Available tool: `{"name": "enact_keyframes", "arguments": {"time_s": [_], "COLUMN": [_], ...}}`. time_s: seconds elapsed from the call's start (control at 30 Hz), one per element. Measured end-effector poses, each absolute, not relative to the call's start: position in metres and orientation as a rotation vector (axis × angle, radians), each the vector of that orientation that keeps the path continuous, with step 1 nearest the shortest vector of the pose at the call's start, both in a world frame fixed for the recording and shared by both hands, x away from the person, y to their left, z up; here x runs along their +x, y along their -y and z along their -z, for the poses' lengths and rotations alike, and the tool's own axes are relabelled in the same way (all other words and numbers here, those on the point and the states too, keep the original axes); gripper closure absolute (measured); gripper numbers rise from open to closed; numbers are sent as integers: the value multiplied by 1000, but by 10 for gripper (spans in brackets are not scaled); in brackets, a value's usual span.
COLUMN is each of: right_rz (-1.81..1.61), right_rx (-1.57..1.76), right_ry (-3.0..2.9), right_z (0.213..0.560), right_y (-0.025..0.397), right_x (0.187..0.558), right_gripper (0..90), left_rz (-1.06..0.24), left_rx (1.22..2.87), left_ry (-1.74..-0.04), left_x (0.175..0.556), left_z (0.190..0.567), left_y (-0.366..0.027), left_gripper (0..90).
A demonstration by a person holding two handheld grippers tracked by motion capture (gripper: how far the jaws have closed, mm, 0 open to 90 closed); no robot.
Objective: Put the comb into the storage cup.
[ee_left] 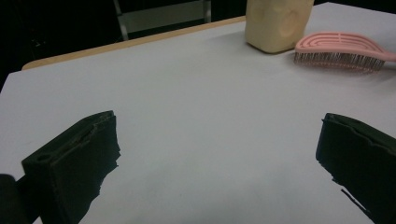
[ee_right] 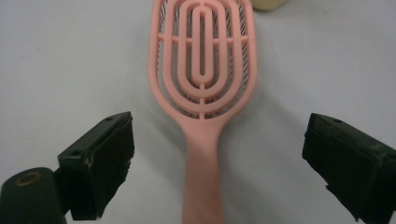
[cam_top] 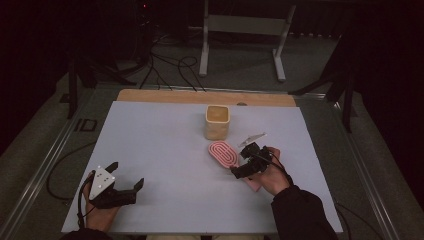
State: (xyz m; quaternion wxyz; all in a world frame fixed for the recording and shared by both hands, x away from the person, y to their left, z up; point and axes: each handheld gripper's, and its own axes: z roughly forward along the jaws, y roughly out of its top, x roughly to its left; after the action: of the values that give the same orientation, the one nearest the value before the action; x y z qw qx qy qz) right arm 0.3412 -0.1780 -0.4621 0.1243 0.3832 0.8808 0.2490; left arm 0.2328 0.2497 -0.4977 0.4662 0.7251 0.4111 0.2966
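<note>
My right gripper [cam_top: 248, 161] sits right of centre in the high view, its jaws spread wide and holding nothing; in the right gripper view the pink brush [ee_right: 203, 88] lies flat on the white table top [ee_right: 60, 60], bristles down, its handle running down the middle of the frame between my two jaws, clear table showing on either side of the handle, neither jaw touching it; the brush head points to the top of that frame, where the cream cup [ee_right: 270, 4] peeks in just past its tip. In the high view the cup [cam_top: 217, 122] stands just above the brush [cam_top: 223, 153]. My left gripper [cam_top: 125, 179] rests low at the lower left, near the table's near edge, jaws released and empty; wide bare table lies between both grippers.
</note>
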Motion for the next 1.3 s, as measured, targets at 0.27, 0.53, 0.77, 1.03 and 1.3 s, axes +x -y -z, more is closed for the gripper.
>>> {"name": "enact_keyframes", "arguments": {"time_s": [0.27,0.53,0.77,1.03,1.3], "right_rz": [-647,-587,-537,-476,-462], "right_rx": [1122,1133,1162,1162,1134], "right_ry": [-2623,-2688,-2758,-2744,-2762], "right_z": [472,482,492,495,494], "right_y": [170,164,161,158,155], "right_x": [348,355,361,362,361], "right_gripper": [102,174,364,523,601], "left_rz": [-724,-722,-720,-719,-719], "left_rx": [1785,1790,1795,1800,1803], "left_ry": [-1007,-1008,-1007,-1003,-1008], "left_x": [233,233,233,234,234], "left_z": [498,498,498,499,499], "left_y": [-249,-249,-249,-248,-247], "left_gripper": [0,0,0,0,0]}}
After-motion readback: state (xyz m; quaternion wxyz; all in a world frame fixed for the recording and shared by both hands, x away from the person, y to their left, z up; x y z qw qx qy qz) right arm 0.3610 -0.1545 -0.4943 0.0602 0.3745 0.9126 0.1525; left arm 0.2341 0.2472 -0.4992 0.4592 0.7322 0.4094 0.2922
